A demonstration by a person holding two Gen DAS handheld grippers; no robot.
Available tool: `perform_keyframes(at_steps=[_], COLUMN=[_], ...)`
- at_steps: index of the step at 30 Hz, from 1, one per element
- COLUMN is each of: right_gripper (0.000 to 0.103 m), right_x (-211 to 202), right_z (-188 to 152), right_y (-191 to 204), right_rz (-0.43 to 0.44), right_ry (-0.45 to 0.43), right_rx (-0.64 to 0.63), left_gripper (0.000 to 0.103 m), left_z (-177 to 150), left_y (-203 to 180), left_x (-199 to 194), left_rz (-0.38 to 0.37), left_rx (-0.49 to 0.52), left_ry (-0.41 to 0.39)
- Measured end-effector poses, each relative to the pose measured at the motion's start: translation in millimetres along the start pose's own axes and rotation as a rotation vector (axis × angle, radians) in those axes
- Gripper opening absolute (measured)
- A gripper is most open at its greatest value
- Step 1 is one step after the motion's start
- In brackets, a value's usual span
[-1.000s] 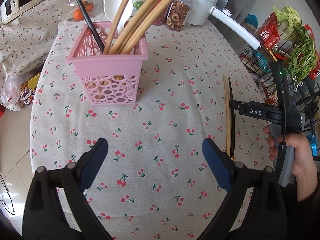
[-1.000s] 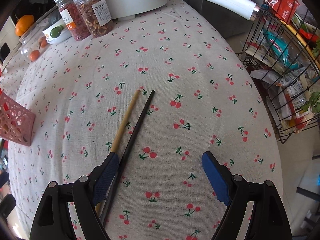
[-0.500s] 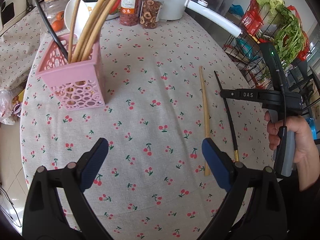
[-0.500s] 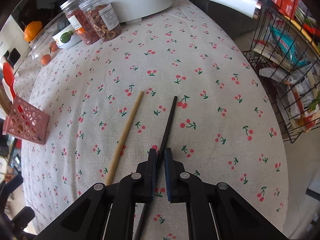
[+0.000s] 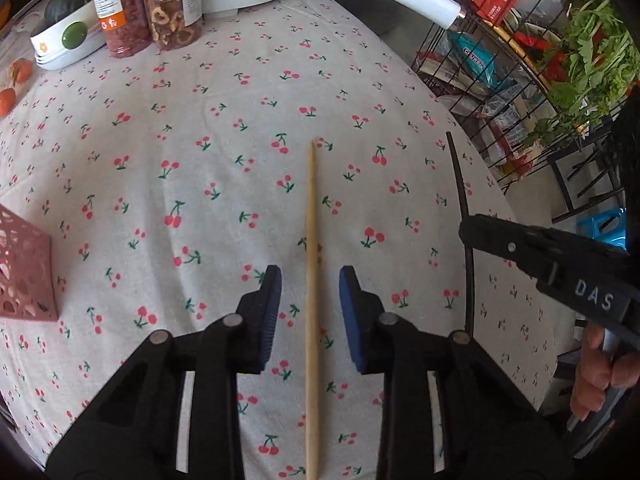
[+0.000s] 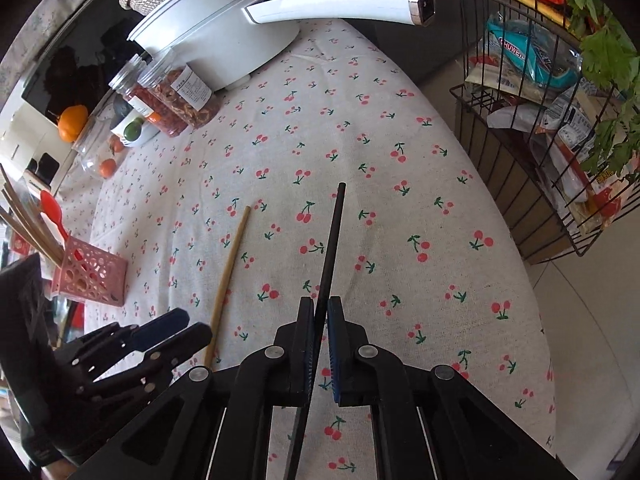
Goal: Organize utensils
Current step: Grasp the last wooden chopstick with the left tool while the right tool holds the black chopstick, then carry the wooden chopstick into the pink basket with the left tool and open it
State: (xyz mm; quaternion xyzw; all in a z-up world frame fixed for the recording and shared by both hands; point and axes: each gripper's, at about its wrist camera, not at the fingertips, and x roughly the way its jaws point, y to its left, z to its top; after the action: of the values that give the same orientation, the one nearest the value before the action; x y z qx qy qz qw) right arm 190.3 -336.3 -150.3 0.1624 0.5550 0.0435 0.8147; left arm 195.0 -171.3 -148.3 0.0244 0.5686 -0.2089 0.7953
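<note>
Table (image 5: 224, 92) under a cherry-print cloth; white pot with long handle (image 6: 224, 36), two snack jars (image 5: 168, 8) and a wire rack of groceries (image 6: 532, 92) round its far edge and right side. Pink perforated utensil holder (image 6: 90, 276) stands well to the left, already carrying several wooden chopsticks and a red spoon.

Step in hand: picking up the last two loose chopsticks, one per claw.

Right claw (image 6: 320, 320) pressed together, pinching the black chopstick (image 6: 334, 236) near its lower end; tip points away across the cloth, seemingly lifted clear.

Left claw (image 5: 310, 292) has just been closing; pads half spread, straddling the wooden chopstick (image 5: 311, 240), which lies flat on the cloth between them, not yet pinched.

Next move, as judged: left claw closes fully on the wooden stick, lifts. Then both travel left to the holder and drop the sticks in upright, threading past the ones already standing there.
</note>
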Motion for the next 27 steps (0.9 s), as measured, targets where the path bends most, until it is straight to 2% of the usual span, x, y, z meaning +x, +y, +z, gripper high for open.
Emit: perform_keyframes(at_steps=[4, 6, 7, 12, 18, 22, 24, 26, 27], right_gripper=[0.007, 0.007, 0.007, 0.006, 0.006, 0.007, 0.013, 0.031, 0.035], right_x=[-4, -6, -6, -11, -27, -29, -23, -8, -8], right_z=[1, 2, 3, 3, -3, -2, 0, 2, 2], right_y=[-3, -4, -4, 7, 28, 26, 20, 14, 14], right_rz=[0.011, 0.015, 0.017, 0.034, 0.071, 0.078, 0.067, 0.027, 0.027], right_ry=[-0.003, -0.006, -0.006, -0.02, -0.063, -0.062, -0.044, -0.02, -0.02], right_rx=[-0.005, -0.002, -0.002, -0.023, -0.079, -0.052, -0.012, 0.023, 0.023], left_gripper=[0.024, 0.016, 0.007, 0.007, 0.007, 0.007, 0.007, 0.007, 0.007], left_z=[13, 17, 17, 5, -25, -47, -57, -67, -71], left_y=[-7, -12, -13, -3, 22, 37, 47, 56, 60], left_x=[14, 18, 19, 2, -54, -87, -98, -108, -112], left_rz=[0.053, 0.071, 0.077, 0.08, 0.066, 0.043, 0.027, 0.009, -0.001], left_rx=[0.021, 0.048, 0.055, 0.069, 0.088, 0.062, 0.048, 0.031, 0.021], left_ry=[0.01, 0.016, 0.017, -0.006, -0.095, -0.153, -0.177, -0.204, -0.22])
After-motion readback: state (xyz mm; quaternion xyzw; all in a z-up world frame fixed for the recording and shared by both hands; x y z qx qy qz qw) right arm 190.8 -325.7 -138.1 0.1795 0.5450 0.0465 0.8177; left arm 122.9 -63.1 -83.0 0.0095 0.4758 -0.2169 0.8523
